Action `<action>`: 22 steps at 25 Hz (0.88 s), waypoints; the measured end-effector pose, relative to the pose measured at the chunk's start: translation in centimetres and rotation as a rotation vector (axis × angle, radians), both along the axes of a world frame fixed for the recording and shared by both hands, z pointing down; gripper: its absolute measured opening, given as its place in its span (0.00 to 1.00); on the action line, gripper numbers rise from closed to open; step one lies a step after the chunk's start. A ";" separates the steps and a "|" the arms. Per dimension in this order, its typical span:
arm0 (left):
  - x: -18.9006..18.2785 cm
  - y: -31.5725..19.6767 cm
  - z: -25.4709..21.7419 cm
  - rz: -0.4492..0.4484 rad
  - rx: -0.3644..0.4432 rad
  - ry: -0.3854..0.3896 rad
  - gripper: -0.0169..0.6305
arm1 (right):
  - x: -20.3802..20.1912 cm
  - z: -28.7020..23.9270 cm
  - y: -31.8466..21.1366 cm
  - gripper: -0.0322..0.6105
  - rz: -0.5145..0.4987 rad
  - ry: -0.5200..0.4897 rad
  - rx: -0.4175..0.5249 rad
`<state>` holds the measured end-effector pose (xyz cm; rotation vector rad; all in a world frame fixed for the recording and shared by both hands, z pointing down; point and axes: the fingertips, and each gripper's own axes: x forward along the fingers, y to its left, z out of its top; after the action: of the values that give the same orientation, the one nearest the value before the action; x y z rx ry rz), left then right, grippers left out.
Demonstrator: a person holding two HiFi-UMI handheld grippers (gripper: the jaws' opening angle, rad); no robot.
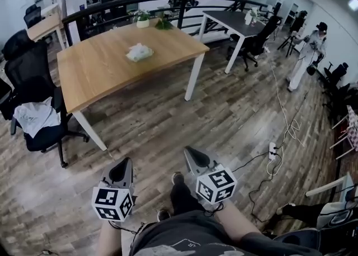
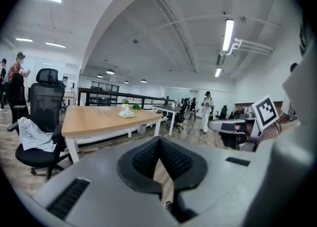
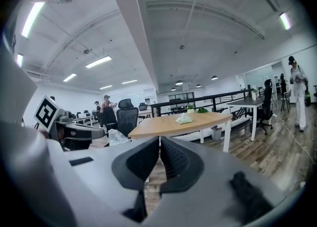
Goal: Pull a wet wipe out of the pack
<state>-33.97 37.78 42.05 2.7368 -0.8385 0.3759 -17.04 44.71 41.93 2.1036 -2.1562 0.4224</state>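
Observation:
The wet wipe pack (image 1: 139,52) lies on the wooden table (image 1: 106,70), far ahead of me, with a white wipe bunched up on its top. It shows small in the left gripper view (image 2: 127,114) and in the right gripper view (image 3: 184,118). My left gripper (image 1: 128,161) and right gripper (image 1: 187,151) hang side by side over the plank floor, well short of the table. Both are shut, pads together, with nothing between them. They point slightly downward toward the table.
A black office chair (image 1: 33,121) with white cloth on its seat stands at the table's left. Two small potted plants (image 1: 152,20) sit at the table's far edge. A power strip (image 1: 272,151) and cables lie on the floor at right. A person in white (image 1: 305,56) stands far right.

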 end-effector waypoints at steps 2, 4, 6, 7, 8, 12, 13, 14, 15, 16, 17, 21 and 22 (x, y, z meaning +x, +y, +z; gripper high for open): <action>0.4 -1.1 0.2 -0.012 -0.009 0.005 0.05 | 0.1 0.6 -1.0 0.09 -0.015 0.005 -0.014; 1.3 -2.3 0.1 -0.016 -0.007 0.010 0.05 | 0.7 0.4 -2.1 0.09 -0.019 0.004 -0.009; 2.3 -3.5 0.1 -0.018 0.001 0.006 0.05 | 1.9 0.2 -3.2 0.09 -0.010 -0.005 0.002; 2.8 -4.0 0.1 -0.021 0.004 0.005 0.05 | 2.5 0.4 -3.8 0.09 -0.005 -0.009 0.001; 3.1 -4.5 0.2 -0.026 0.006 0.006 0.05 | 3.1 0.7 -4.2 0.09 -0.001 -0.014 -0.005; 4.1 -6.8 0.5 -0.069 -0.002 0.026 0.05 | 5.3 1.7 -6.2 0.09 0.007 -0.030 -0.026; 4.5 -7.6 0.6 -0.075 -0.007 0.024 0.05 | 5.8 1.8 -7.0 0.09 0.009 -0.033 -0.026; 4.9 -8.3 0.8 -0.076 -0.010 0.018 0.05 | 6.3 1.8 -7.8 0.09 0.010 -0.038 -0.024; 5.4 -8.9 0.9 -0.073 -0.008 0.010 0.05 | 6.8 1.8 -8.6 0.09 0.011 -0.042 -0.022; 6.0 -9.6 0.9 -0.069 -0.004 0.003 0.05 | 7.4 1.8 -9.3 0.09 0.011 -0.044 -0.020; 6.6 -10.3 0.8 -0.066 0.001 -0.001 0.05 | 8.1 1.8 -10.1 0.09 0.010 -0.045 -0.020; 9.3 -13.0 0.5 -0.074 0.000 0.002 0.05 | 10.8 1.8 -13.4 0.09 0.001 -0.057 -0.015; 9.9 -13.6 0.5 -0.074 -0.002 0.002 0.05 | 11.4 1.9 -14.2 0.09 -0.003 -0.060 -0.014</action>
<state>-24.02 24.19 42.56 2.6952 -0.9354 0.3581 -5.64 30.52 43.80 2.1060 -2.1818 0.5043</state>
